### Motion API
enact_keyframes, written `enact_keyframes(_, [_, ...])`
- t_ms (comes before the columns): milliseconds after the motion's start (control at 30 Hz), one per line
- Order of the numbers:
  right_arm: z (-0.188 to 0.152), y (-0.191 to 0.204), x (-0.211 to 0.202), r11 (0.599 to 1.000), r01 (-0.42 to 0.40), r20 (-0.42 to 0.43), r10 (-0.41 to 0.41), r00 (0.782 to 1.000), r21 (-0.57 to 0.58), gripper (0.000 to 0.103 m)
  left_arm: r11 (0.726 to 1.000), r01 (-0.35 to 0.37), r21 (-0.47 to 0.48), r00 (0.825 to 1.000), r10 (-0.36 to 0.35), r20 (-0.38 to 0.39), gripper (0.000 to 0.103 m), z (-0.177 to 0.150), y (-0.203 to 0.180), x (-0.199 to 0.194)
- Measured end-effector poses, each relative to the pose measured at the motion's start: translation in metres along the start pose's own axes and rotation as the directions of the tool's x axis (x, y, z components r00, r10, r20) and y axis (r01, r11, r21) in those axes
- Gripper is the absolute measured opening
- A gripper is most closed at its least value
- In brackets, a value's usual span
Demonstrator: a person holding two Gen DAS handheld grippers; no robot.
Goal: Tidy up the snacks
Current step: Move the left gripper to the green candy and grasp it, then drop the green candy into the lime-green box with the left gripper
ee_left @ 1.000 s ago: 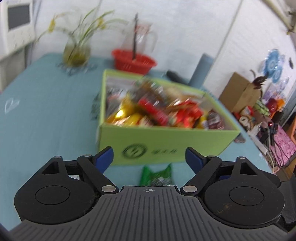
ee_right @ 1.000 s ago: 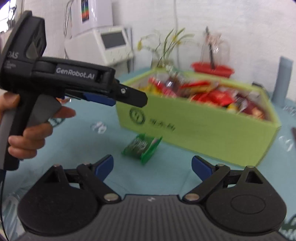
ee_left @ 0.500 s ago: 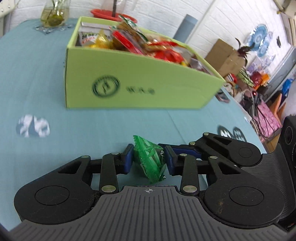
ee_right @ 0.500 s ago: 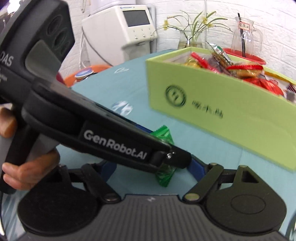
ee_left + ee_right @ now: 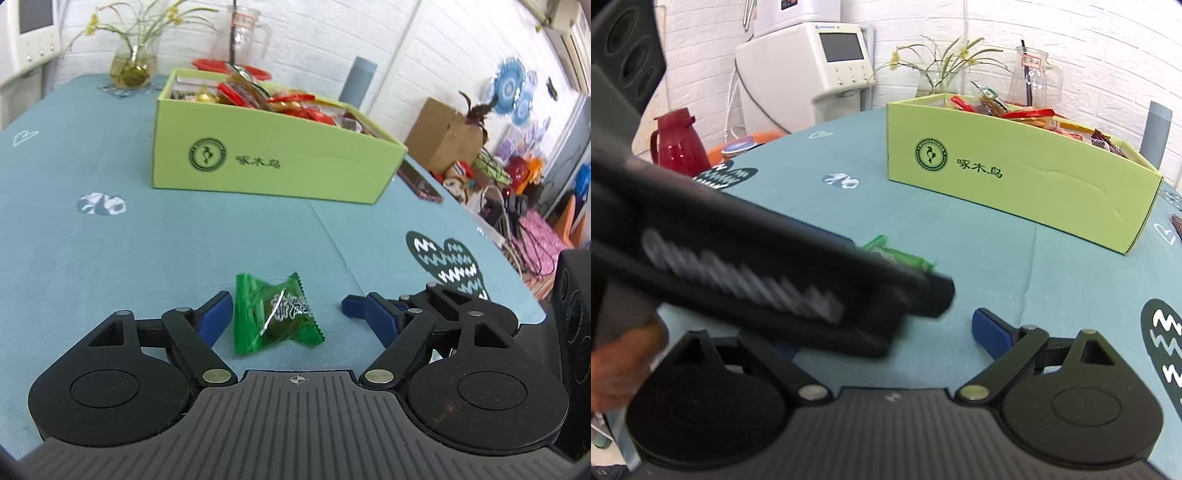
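my left gripper point(image 5: 286, 302) sits low over the teal tablecloth point(image 5: 110, 258) with its blue-tipped jaws opening, and the small green crinkle-edged candy wrapper point(image 5: 275, 314) lies flat on the cloth between them, just beside the left blue pad but not pinched; the right pad stands well clear of it, so i am gripping nothing on this side. in the right wrist view my right gripper point(image 5: 886, 332) is also spreading its jaws, with nothing between them that i can see. only the right blue fingertip point(image 5: 991, 332) shows there, because the black body of my left tool crosses the frame in a blur and covers the other one. past that black bar a sliver of the same green wrapper point(image 5: 897, 254) peeks out on the cloth. a bit of my hand point(image 5: 620, 369) shows at the lower left edge, wrapped round the left tool's handle. farther back on the table stands the lime-green cardboard box with a round dark-green logo point(image 5: 273, 162), open at the top and heaped with red, gold and brown snack packets point(image 5: 266, 98); the green candy lies well apart from it, on the near side. behind the box are a glass vase of yellow flowers point(image 5: 135, 64), a clear glass jug point(image 5: 243, 35) and a grey cylinder point(image 5: 358, 83). a dark phone point(image 5: 419, 181) lies just beside the box's right corner.
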State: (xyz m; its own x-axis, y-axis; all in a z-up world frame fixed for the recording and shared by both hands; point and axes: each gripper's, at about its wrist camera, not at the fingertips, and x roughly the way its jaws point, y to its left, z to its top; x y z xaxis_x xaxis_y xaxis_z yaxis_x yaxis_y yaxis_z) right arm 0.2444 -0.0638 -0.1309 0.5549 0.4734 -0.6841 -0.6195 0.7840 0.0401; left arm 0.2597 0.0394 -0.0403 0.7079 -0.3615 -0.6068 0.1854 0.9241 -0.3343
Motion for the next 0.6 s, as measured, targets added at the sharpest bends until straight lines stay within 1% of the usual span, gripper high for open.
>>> enact_keyframes(100, [0.007,-0.010,0.001,0.996,-0.049,0.010,0.048,0.999,0.072,0.093,0.999,-0.012,-0.036,1.000,0.012,0.011,0.064,0.009,0.013,-0.003])
enact_keyframes(167, [0.012,-0.014,0.003,0.993,-0.066,0.021,0.065,0.998,0.096,0.093,0.996,0.022,-0.084,1.000,-0.021,0.010,0.063,0.015,0.024,-0.003])
enact_keyframes(233, [0.017,-0.010,0.005,0.995,-0.066,0.025,0.064,0.998,0.076,0.093,0.989,0.059,-0.133,0.998,-0.060,-0.003,0.062,0.018,0.034,0.001])
enact_keyframes(333, [0.019,0.000,0.010,0.998,-0.059,0.014,0.059,0.998,0.014,0.093,0.980,0.097,-0.173,0.994,-0.105,-0.039,0.056,0.017,0.043,0.010])
enact_keyframes(367, [0.019,0.002,0.013,0.998,-0.069,0.008,0.069,0.998,-0.004,0.083,0.978,0.108,-0.177,0.991,-0.119,-0.054,0.047,0.015,0.044,0.014])
enact_keyframes(400, [0.019,0.006,0.013,0.997,-0.069,0.018,0.069,0.997,-0.029,0.078,0.977,0.122,-0.173,0.988,-0.136,-0.070,0.026,0.013,0.044,0.018])
enact_keyframes(433, [0.021,0.012,0.013,0.997,-0.064,0.018,0.065,0.998,-0.046,0.066,0.978,0.131,-0.163,0.986,-0.145,-0.079,0.016,0.012,0.043,0.020])
enact_keyframes(467, [0.023,0.012,0.012,0.997,-0.073,0.005,0.073,0.997,-0.037,0.065,0.979,0.131,-0.154,0.986,-0.145,-0.078,0.017,0.011,0.042,0.020])
enact_keyframes(500, [0.026,0.009,0.010,0.996,-0.086,-0.003,0.086,0.996,-0.024,0.065,0.980,0.129,-0.152,0.986,-0.143,-0.082,0.016,0.013,0.041,0.020])
enact_keyframes(600, [0.041,-0.001,0.005,0.995,-0.094,0.023,0.095,0.995,-0.016,0.063,0.977,0.148,-0.155,0.985,-0.160,-0.064,0.015,0.029,0.035,0.018])
